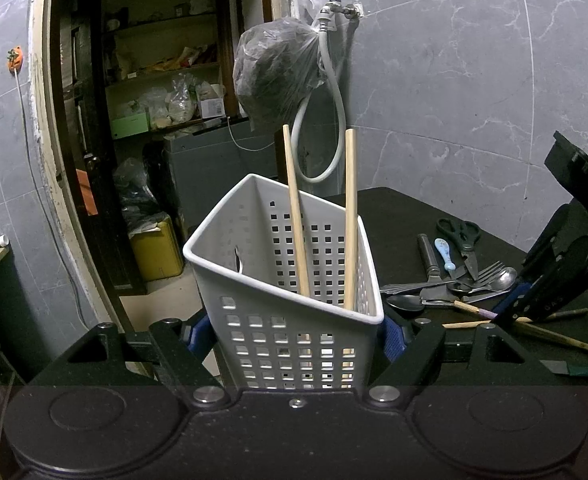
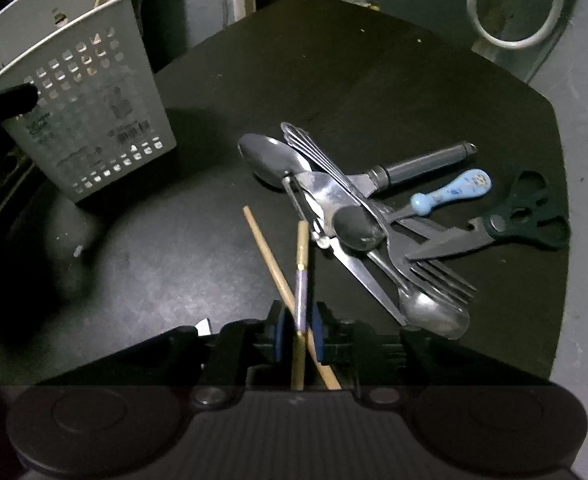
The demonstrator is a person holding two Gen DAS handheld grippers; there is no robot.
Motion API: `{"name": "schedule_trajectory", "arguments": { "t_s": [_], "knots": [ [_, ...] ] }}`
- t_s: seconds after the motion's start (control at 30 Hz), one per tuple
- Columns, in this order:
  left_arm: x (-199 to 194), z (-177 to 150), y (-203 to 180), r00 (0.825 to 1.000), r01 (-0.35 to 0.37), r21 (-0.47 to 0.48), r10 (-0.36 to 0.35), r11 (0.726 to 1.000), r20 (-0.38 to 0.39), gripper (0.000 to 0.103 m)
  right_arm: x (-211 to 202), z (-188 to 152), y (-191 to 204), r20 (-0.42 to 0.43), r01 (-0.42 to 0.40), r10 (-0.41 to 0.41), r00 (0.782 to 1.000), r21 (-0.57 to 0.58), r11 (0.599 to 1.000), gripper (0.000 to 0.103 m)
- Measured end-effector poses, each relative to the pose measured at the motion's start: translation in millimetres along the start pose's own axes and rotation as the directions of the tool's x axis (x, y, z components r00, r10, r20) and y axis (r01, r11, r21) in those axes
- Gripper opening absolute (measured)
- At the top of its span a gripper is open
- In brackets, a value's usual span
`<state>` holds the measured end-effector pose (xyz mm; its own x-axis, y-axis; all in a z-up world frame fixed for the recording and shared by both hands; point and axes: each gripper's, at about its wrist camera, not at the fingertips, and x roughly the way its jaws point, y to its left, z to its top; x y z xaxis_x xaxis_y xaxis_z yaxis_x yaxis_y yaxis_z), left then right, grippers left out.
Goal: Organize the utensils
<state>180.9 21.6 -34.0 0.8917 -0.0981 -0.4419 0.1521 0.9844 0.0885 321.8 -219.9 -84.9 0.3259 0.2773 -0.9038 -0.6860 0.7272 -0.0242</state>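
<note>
Between the two blue pads of the right tool (image 2: 298, 332): a plain wooden chopstick (image 2: 267, 248) and a wooden chopstick with a purple band (image 2: 302, 280), crossed over each other on the black surface (image 2: 165, 272). Pads spread a little, with a small gap on each side of the sticks. No squeeze on them yet. Pointed steeply down at the spot where they cross.

Just ahead and to the right of that tool: a messy heap of shiny metal spoons and forks (image 2: 334, 196), with black-handled scissors (image 2: 526, 216) at its far right end. Nothing touching those.

Far off to the left of that tool: a white plastic basket with little square holes (image 1: 269, 344). Pinched low down by the left tool (image 1: 294, 334), pads pressed tight on both side walls. Inside it, two long wooden chopsticks (image 1: 296, 208), standing up and leaning apart.

Probably very light, these sticks, and stiff, so no bending. Thin, round and smooth too, so likely to roll or slip out of a loose pinch. Best to squeeze right where they cross, close to the middle, so both get caught at once. Held near one end, would likely swing and tip. Might twist apart like scissors if only one gets a good squeeze. Needs a firm pinch, then a lift over to the basket, tips down.
</note>
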Motion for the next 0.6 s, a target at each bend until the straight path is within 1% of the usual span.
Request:
{"name": "schedule_trajectory", "arguments": {
  "t_s": [0.07, 0.1, 0.17, 0.23, 0.43, 0.6],
  "knots": [
    [0, 0, 0, 1.000, 0.000, 0.003, 0.000, 1.000, 0.000, 0.080, 1, 2, 0, -0.009, -0.013, 0.013, 1.000, -0.010, 1.000, 0.017],
    [0, 0, 0, 1.000, 0.000, 0.003, 0.000, 1.000, 0.000, 0.080, 1, 3, 0, -0.013, -0.020, 0.020, 1.000, -0.019, 1.000, 0.016],
    [0, 0, 0, 1.000, -0.001, 0.001, 0.001, 1.000, 0.001, 0.080, 1, 3, 0, -0.018, -0.038, 0.038, 0.999, -0.030, 0.999, 0.010],
    [0, 0, 0, 1.000, 0.000, 0.000, 0.000, 1.000, 0.000, 0.080, 1, 4, 1, -0.031, -0.042, 0.041, 0.999, -0.035, 0.998, 0.006],
    [0, 0, 0, 1.000, 0.000, 0.002, 0.000, 1.000, 0.000, 0.080, -1, 4, 6, -0.030, -0.030, 0.027, 0.999, -0.078, 0.997, 0.005],
    [0, -1, 0, 1.000, 0.003, 0.002, -0.003, 1.000, -0.003, 0.080, -9, 2, 1, 0.005, -0.034, 0.034, 0.999, -0.049, 0.998, 0.006]
  ]
}}
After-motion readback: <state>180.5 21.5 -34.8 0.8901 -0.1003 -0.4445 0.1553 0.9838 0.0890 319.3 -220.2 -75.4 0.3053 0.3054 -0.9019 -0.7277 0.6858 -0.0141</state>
